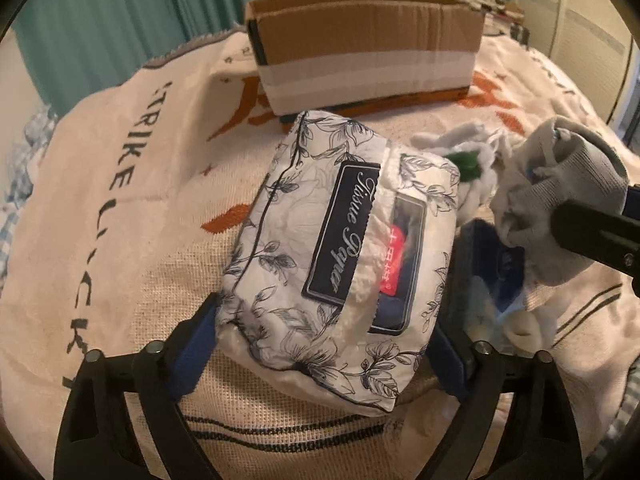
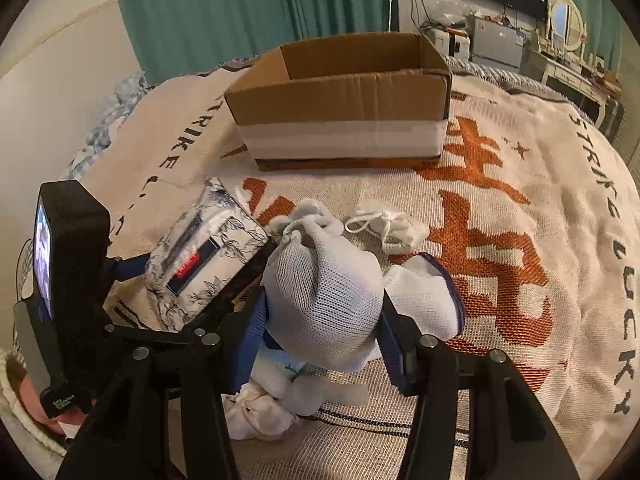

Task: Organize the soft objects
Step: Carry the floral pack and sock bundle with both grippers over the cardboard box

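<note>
- Left tool clamps the floral-print soft tissue pack; right tool grips a rolled grey mesh sock.
- Lift both clear, then release inside the open brown cardboard box at upper centre.

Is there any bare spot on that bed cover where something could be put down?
Yes: the wide stretch right of the small white sock, over the orange lettering, and the strip left of the tissue pack by the black letters. It is crowded around the pack and the gray sock. The cardboard box looks empty.
</note>
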`<move>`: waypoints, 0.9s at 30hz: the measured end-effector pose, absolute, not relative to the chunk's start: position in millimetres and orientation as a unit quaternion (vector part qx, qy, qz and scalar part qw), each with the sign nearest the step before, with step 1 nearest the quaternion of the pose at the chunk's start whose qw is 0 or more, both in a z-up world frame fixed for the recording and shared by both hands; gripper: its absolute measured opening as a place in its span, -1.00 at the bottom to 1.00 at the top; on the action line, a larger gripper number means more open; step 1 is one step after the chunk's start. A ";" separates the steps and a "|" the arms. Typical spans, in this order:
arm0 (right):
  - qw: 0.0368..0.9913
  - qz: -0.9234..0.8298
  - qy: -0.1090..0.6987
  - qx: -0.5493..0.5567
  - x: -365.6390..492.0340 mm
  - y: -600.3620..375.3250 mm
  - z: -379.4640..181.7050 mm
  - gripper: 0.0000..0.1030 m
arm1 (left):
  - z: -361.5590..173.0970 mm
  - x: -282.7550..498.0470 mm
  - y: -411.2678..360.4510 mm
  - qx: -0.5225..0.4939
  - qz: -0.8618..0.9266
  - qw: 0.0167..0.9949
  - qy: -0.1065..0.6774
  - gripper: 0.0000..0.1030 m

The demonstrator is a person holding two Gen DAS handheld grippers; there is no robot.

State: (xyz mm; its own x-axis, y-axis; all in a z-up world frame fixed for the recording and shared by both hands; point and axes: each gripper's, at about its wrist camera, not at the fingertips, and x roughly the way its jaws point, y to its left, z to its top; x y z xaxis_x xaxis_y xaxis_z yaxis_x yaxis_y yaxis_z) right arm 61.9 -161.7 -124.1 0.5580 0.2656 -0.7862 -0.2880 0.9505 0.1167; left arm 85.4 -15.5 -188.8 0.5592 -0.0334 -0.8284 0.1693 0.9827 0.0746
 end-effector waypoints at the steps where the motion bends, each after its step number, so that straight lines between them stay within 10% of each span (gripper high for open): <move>1: 0.884 0.159 0.440 -0.013 59.9 -161.0 -120.4 0.01 | -185.6 84.7 -14.0 0.068 -0.061 0.882 0.463 0.69; 27: 0.957 0.175 0.228 -0.038 46.7 -168.5 107.3 0.01 | 25.7 102.0 27.1 0.006 -0.061 0.946 0.320 0.68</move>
